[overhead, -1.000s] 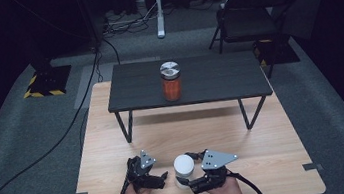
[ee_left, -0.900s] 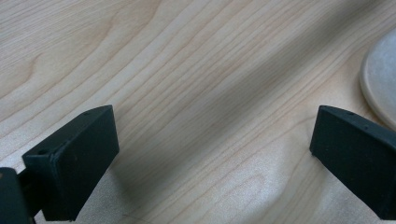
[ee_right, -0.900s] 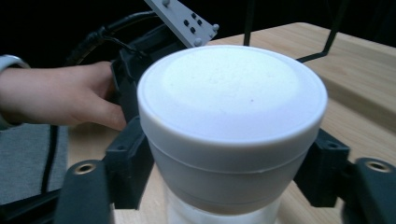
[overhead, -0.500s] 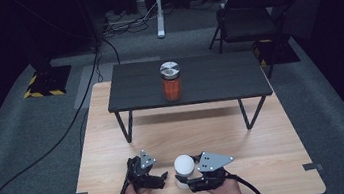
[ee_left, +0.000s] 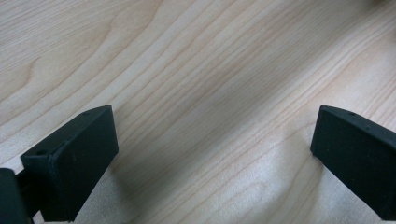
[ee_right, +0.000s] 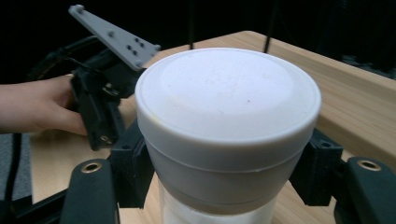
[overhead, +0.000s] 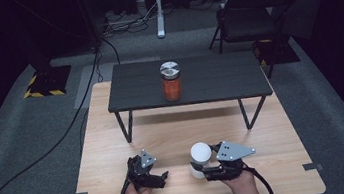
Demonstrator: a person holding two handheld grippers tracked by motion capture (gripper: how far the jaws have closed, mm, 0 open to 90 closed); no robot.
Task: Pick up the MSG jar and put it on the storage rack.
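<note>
Gripping the round white-lidded jar tightly.

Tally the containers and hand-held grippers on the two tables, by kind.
White-lidded containers: 1, the white container on the wooden table.
Orange jars: 1, the orange jar on the black table.
Hand-held grippers: 2, left hand-held gripper and right hand-held gripper.
Total: 4

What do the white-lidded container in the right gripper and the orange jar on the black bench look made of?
White container: lid looks like matte plastic, smooth with a moulded rim; the body below seems translucent white, likely plastic too. The right gripper clamps it under the lid. Orange jar: shiny silver lid suggests metal; the body could be glass or clear plastic, too small to tell.
</note>
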